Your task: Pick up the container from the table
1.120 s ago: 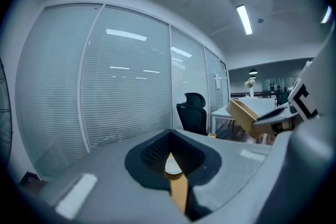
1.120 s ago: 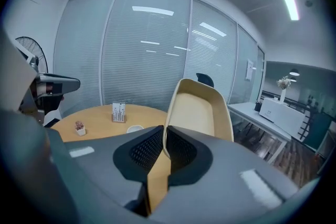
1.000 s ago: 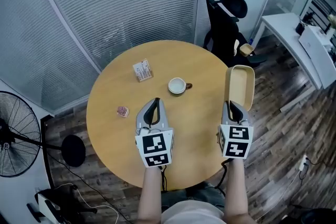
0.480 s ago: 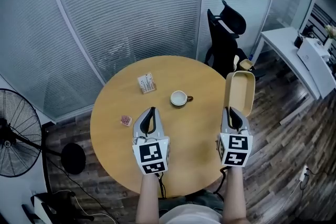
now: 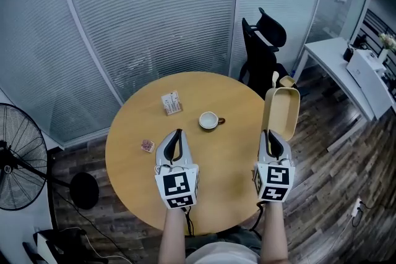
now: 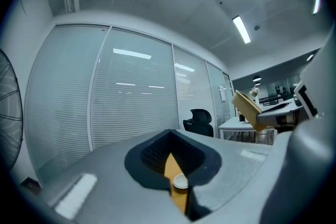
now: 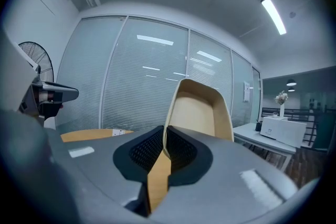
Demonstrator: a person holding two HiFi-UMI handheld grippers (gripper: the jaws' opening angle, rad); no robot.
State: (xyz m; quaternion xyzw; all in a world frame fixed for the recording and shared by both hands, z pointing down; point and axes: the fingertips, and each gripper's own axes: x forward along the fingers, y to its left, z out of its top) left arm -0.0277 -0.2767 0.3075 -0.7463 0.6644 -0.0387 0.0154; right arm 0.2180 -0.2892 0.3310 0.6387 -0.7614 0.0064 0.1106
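A tan, oblong, open container (image 5: 282, 112) hangs above the table's right edge, tilted up on its side. My right gripper (image 5: 271, 133) is shut on its near rim. In the right gripper view the container (image 7: 197, 107) rises straight out of the closed jaws of the right gripper (image 7: 164, 138). My left gripper (image 5: 179, 132) hovers over the middle front of the round wooden table (image 5: 232, 164), shut with nothing in it. In the left gripper view, the left gripper (image 6: 170, 139) shows only a thin slit, and the container (image 6: 247, 107) appears off to the right.
A white cup (image 5: 208, 120) with a brown handle stands mid-table, also seen as the cup (image 6: 180, 182). A small card box (image 5: 171, 102) and a small pink item (image 5: 146, 145) lie to the left. A black office chair (image 5: 265, 40), a white desk (image 5: 346, 68) and a floor fan (image 5: 18, 164) surround the table.
The head view has pulled back and shifted, so the table looks slightly smaller. My right gripper still holds the container up, and both grippers have drifted slightly.
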